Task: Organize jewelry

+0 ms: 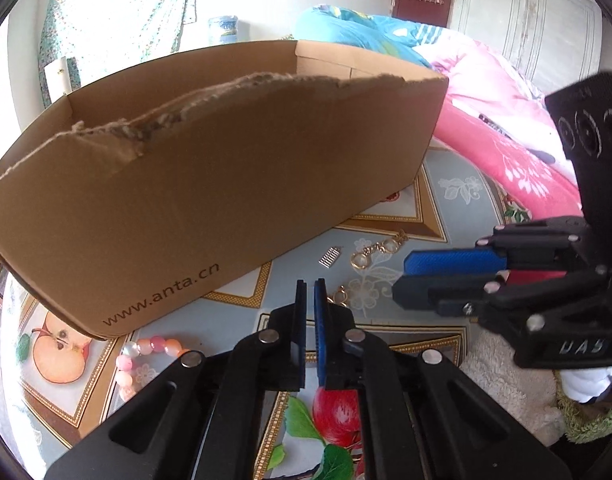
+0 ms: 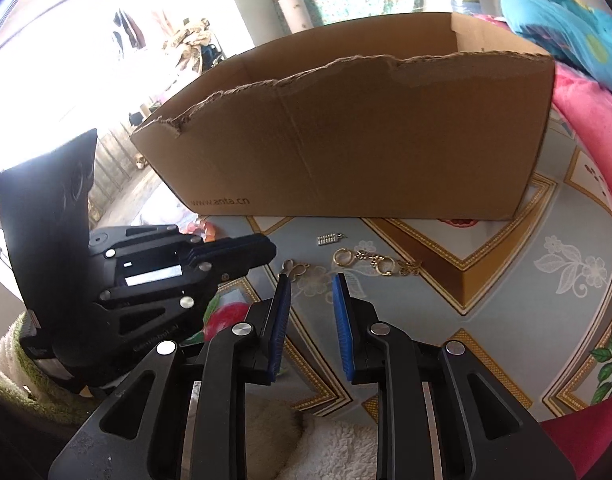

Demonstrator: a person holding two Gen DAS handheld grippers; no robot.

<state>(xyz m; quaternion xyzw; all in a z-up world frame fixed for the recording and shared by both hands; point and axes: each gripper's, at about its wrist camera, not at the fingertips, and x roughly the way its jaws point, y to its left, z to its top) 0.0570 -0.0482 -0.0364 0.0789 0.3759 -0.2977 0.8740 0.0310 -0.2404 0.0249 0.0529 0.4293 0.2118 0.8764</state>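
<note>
Left gripper (image 1: 310, 282), low in the middle of the left view, is almost shut with nothing in it. Right gripper (image 2: 311, 276) is open and holds nothing. Gold jewelry (image 2: 371, 261) lies on the flowery mat (image 2: 505, 280) just past its fingers. Behind it stands a torn cardboard box (image 2: 365, 136). A pink bead bracelet (image 1: 146, 354) sits at lower left.

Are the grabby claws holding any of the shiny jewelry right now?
No, nothing is held. The left hand-held gripper is nearly shut but empty; the right hand-held gripper is open, above the gold chain.
</note>
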